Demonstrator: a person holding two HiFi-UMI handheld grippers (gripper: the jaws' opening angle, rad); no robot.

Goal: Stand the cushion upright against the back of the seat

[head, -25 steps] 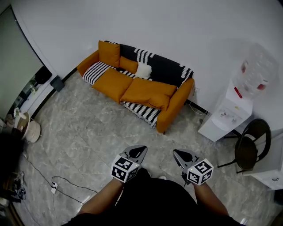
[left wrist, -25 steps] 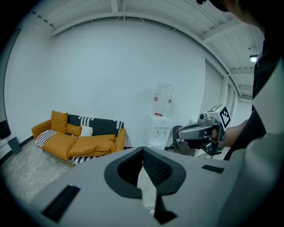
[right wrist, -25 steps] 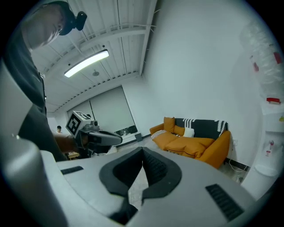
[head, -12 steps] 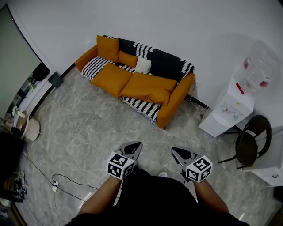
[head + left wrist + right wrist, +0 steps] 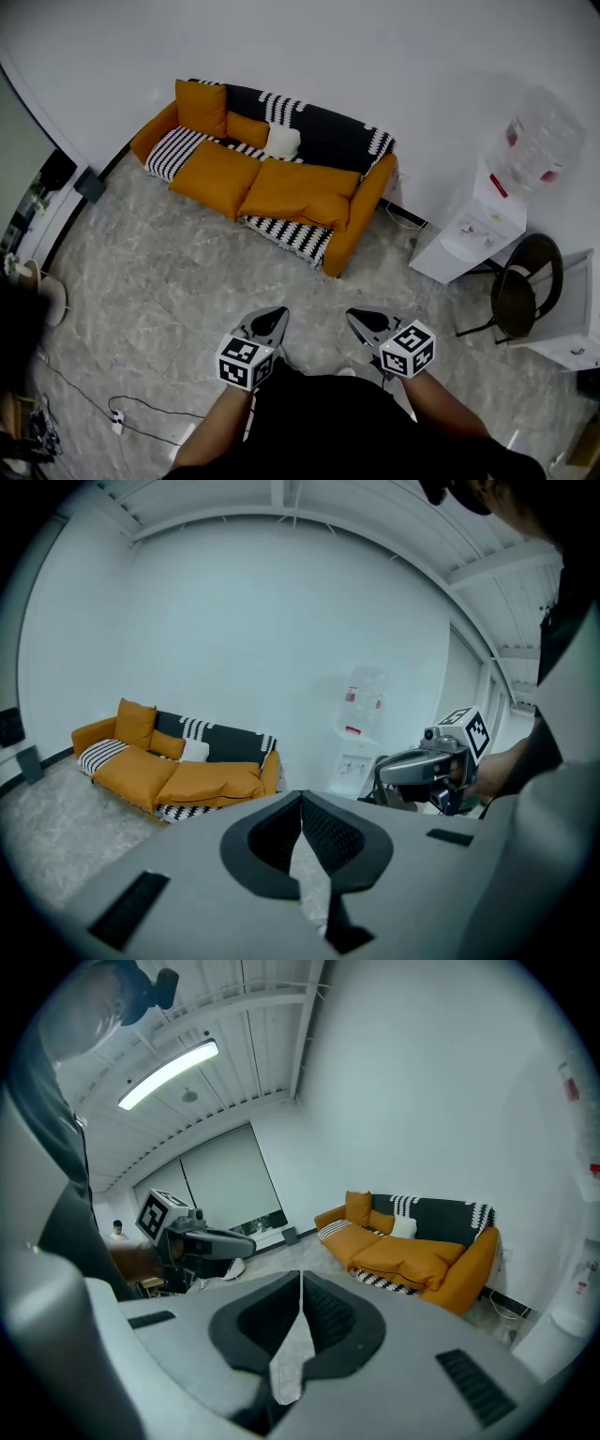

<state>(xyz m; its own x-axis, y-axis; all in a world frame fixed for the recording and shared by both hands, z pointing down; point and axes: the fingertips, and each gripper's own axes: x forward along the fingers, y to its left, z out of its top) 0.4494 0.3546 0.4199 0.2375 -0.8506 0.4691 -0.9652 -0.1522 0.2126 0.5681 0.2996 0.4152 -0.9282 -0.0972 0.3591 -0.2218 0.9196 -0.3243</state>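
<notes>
An orange sofa [image 5: 265,184] with a black-and-white throw stands against the far wall, well ahead of both grippers. An orange cushion [image 5: 202,107] stands upright at its left end. A smaller orange cushion [image 5: 247,131] and a white one [image 5: 280,142] lean on the backrest. Another orange cushion [image 5: 327,207] lies flat on the right seat. My left gripper [image 5: 274,319] and right gripper [image 5: 358,320] are held side by side over the floor, both shut and empty. The left gripper view shows the sofa [image 5: 175,765] far off; in the right gripper view the sofa [image 5: 413,1247] is equally distant.
A white water dispenser [image 5: 472,232] stands right of the sofa, with a black round chair [image 5: 521,297] and a white cabinet [image 5: 573,334] beyond it. A cable and power strip [image 5: 116,401] lie on the marble floor at left. A dark bin [image 5: 91,184] sits by the left wall.
The sofa has slid left and slightly up in the head view as I move across the floor. Both grippers shifted a little left in the picture and stayed shut.
</notes>
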